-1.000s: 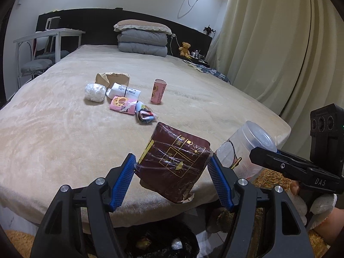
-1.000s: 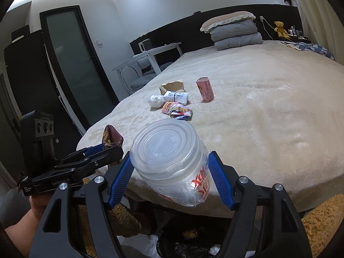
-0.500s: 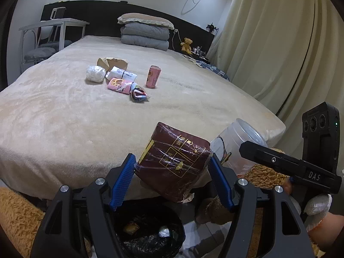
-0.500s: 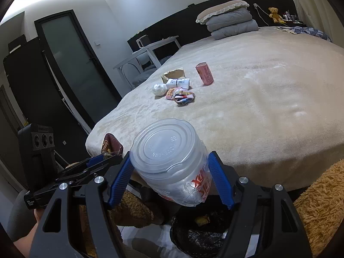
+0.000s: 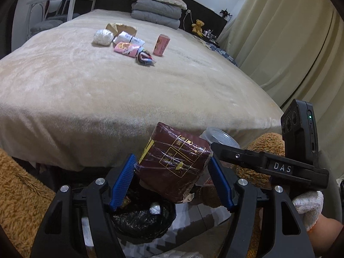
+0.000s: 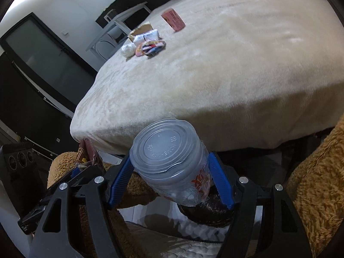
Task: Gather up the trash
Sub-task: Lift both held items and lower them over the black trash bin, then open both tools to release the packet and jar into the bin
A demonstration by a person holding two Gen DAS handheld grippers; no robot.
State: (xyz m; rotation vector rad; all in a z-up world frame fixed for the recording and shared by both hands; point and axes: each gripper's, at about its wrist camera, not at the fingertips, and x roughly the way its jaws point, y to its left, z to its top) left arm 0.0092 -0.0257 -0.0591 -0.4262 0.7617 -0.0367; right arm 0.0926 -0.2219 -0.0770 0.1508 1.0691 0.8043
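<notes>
My left gripper (image 5: 172, 178) is shut on a dark maroon wrapped packet (image 5: 172, 163), held just above a black-lined trash bin (image 5: 142, 221) on the floor at the foot of the bed. My right gripper (image 6: 169, 178) is shut on a clear plastic lidded container (image 6: 169, 159) with red print, over the same bin (image 6: 206, 212). In the left wrist view the right gripper (image 5: 268, 167) shows at the right with the container (image 5: 219, 137) behind the packet. Several pieces of trash (image 5: 129, 43) and a pink can (image 5: 161, 44) lie on the bed.
The beige bed (image 5: 129, 90) fills the background, with pillows (image 5: 157, 10) at its head. Brown fluffy rugs (image 5: 19, 193) flank the bin. A white table and chair (image 5: 60, 2) stand at the left, curtains (image 5: 290, 43) at the right. A gloved hand (image 5: 307, 204) holds the right gripper.
Both grippers have sunk from bed height towards the floor, still holding the packet and the container. The trash bin has come more fully into view under them.
</notes>
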